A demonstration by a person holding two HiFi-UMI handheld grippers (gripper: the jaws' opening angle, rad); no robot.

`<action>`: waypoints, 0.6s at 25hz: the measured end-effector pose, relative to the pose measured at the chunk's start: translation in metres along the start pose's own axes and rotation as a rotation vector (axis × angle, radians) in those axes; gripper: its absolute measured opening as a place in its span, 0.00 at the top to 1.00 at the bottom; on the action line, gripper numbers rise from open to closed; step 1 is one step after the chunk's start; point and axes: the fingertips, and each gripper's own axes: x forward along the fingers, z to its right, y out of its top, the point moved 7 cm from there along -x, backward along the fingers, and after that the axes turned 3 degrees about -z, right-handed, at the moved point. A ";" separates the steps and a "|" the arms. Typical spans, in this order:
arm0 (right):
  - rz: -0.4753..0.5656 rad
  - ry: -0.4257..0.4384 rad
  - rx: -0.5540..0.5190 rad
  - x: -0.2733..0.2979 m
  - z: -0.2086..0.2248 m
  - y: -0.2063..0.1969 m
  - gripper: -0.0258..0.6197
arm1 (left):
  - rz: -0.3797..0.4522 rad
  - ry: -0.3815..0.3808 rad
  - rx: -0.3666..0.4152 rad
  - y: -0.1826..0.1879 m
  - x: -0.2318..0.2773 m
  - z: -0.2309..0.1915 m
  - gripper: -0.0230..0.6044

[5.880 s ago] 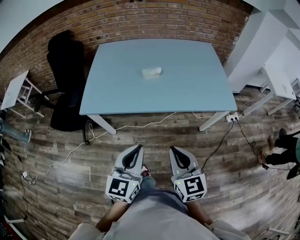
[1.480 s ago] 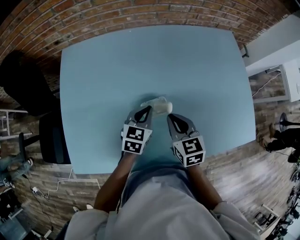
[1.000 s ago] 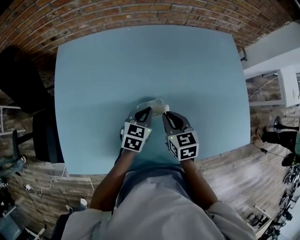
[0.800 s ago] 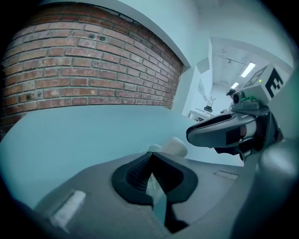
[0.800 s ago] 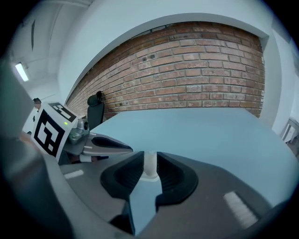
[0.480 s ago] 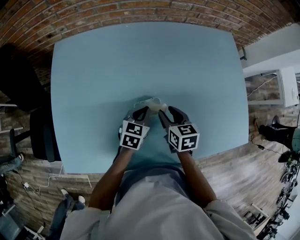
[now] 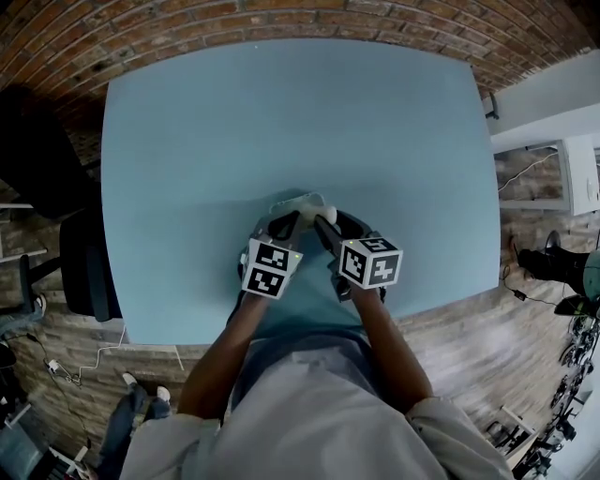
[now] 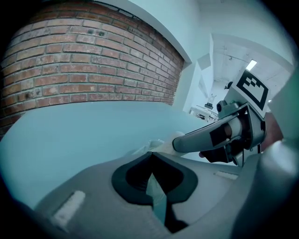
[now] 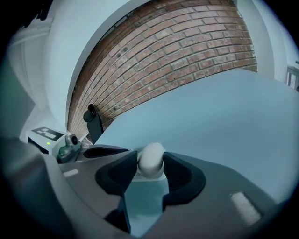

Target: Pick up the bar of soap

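Note:
The bar of soap (image 7: 306,203) is pale white and lies on the light blue table (image 7: 187,141), a little in front of the middle. My right gripper (image 7: 324,218) has rolled onto its side, and its jaws have just been opening. They now stand wide, with the rounded end of the soap (image 9: 151,158) between the two tips. My left gripper (image 7: 287,221) sits close beside it on the left with its tips together and nothing in them. In the left gripper view the soap (image 8: 161,146) shows just beyond those tips, under a right gripper finger (image 8: 205,136).
A brick wall (image 7: 281,19) runs behind the table. A black office chair (image 7: 37,159) stands at the table's left side. White furniture (image 7: 553,169) is at the right over a wooden floor (image 7: 469,309). Someone's legs (image 7: 131,417) show at the lower left.
The right gripper has rolled, opened wide and sunk until its tips stand either side of the soap's end. The left gripper has hardly moved.

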 end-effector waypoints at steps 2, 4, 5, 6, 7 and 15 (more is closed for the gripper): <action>0.000 0.000 -0.009 0.001 -0.001 -0.001 0.68 | 0.001 -0.001 0.000 0.000 0.000 0.000 0.96; 0.003 -0.005 -0.040 0.000 -0.004 0.000 0.69 | 0.004 -0.003 0.003 -0.001 0.000 0.000 0.96; 0.007 -0.006 -0.060 -0.001 -0.007 0.000 0.69 | 0.004 -0.003 0.006 0.000 0.000 0.000 0.96; 0.011 -0.005 -0.078 -0.001 -0.009 0.000 0.70 | 0.004 -0.002 0.008 0.000 0.001 0.000 0.96; 0.013 -0.001 -0.093 -0.001 -0.012 0.000 0.71 | 0.004 -0.001 0.008 0.000 0.001 0.000 0.96; -0.021 0.079 -0.075 0.004 -0.013 -0.003 0.70 | 0.017 -0.004 -0.019 0.000 0.000 -0.001 0.97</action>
